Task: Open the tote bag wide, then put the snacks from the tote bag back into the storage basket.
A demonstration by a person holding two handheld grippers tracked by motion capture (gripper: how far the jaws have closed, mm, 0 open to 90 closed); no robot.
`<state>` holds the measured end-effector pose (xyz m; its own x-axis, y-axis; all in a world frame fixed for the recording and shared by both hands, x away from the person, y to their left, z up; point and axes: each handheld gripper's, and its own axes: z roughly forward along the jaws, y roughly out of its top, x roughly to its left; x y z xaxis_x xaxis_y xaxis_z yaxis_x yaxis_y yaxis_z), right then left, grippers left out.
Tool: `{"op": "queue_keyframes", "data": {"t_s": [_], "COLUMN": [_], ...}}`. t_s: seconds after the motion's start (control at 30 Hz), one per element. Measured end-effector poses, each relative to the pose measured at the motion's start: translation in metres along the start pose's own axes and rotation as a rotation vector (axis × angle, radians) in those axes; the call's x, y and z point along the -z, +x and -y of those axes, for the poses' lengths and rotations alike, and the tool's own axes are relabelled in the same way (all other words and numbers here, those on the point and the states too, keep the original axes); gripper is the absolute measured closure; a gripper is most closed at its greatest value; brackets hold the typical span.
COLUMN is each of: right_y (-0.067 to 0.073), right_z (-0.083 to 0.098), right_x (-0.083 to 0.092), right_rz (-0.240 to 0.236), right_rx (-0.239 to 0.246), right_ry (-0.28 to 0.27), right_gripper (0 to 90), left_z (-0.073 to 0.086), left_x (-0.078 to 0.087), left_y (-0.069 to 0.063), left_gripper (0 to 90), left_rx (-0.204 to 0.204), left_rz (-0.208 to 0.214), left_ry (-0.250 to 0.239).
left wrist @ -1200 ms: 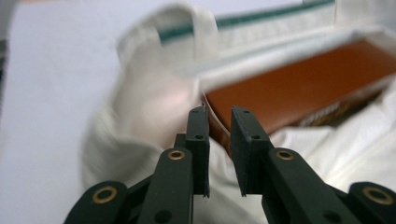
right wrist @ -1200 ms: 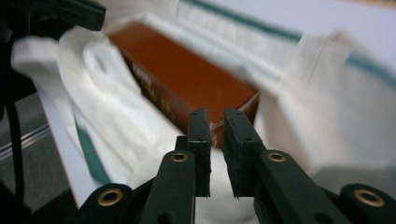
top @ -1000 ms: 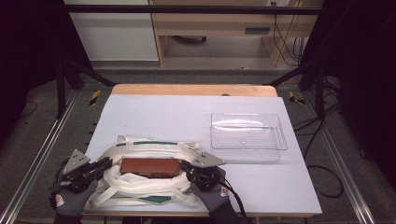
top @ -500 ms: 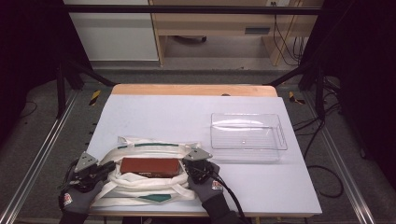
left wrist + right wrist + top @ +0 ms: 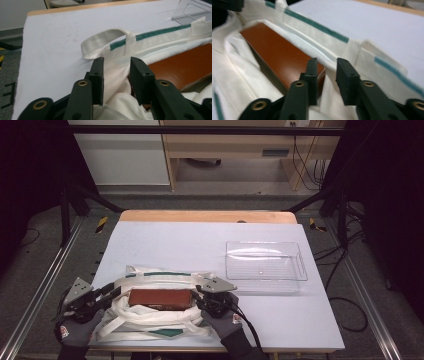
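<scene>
A white cloth bag (image 5: pixel 150 322) with green trim lies at the table's front left, its mouth spread wide. Inside it lies a flat brown box (image 5: pixel 160 298). My left gripper (image 5: pixel 111 291) is at the bag's left edge; in the left gripper view the left gripper (image 5: pixel 116 62) stands open, with bunched white cloth (image 5: pixel 117 75) between its jaws and the brown box (image 5: pixel 185 65) just to the right. My right gripper (image 5: pixel 201 295) is at the bag's right edge. The right gripper (image 5: pixel 327 62) stands open over the cloth, at the near end of the box (image 5: pixel 279 55).
A clear plastic tray (image 5: pixel 265 265), empty, stands on the right half of the white table (image 5: pixel 200 240). A loose bag handle (image 5: pixel 105 41) loops out just ahead of the left jaws. The table's front edge runs close below the bag.
Both hands have moved in toward the bag, the left gripper to its left edge and the right gripper to its right edge. The bag and box have stayed put.
</scene>
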<state>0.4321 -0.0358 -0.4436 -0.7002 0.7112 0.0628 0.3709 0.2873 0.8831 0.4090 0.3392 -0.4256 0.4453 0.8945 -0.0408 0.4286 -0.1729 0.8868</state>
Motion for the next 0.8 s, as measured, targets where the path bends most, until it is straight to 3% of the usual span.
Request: {"op": "queue_keyframes", "data": {"t_s": [0.03,0.13,0.17,0.4,0.6,0.73,0.8], "right_y": [0.001,0.001,0.002,0.003,0.008,0.012,0.015], "right_z": [-0.006,-0.011,-0.018,-0.029,-0.028,-0.026,-0.024], "right_x": [0.004,0.006,0.009,0.01,0.0,-0.008,-0.015], "right_rz": [-0.017,-0.032,-0.059,-0.094,-0.101,-0.121,-0.135], "right_rx": [0.021,0.035,0.05,0.058,0.091,0.113,0.119], "right_ry": [-0.002,-0.012,-0.025,-0.042,-0.001,0.021,0.058], "right_gripper": [61.8,56.5,51.6,40.9,35.8,33.8,31.7], "left_z": [-0.004,-0.008,-0.013,-0.028,-0.034,-0.031,-0.026], "left_x": [0.001,0.0,-0.001,-0.006,-0.013,-0.018,-0.022], "left_y": [0.003,0.005,0.008,0.015,0.022,0.025,0.027], "left_gripper": [62.7,61.0,57.5,50.5,45.4,42.8,42.1], "left_rx": [0.012,0.016,0.014,0.028,0.044,0.036,0.034], "left_rz": [0.002,-0.003,-0.01,0.001,-0.001,-0.007,-0.003], "left_ry": [-0.007,-0.012,-0.013,-0.018,-0.009,0.023,0.045]}}
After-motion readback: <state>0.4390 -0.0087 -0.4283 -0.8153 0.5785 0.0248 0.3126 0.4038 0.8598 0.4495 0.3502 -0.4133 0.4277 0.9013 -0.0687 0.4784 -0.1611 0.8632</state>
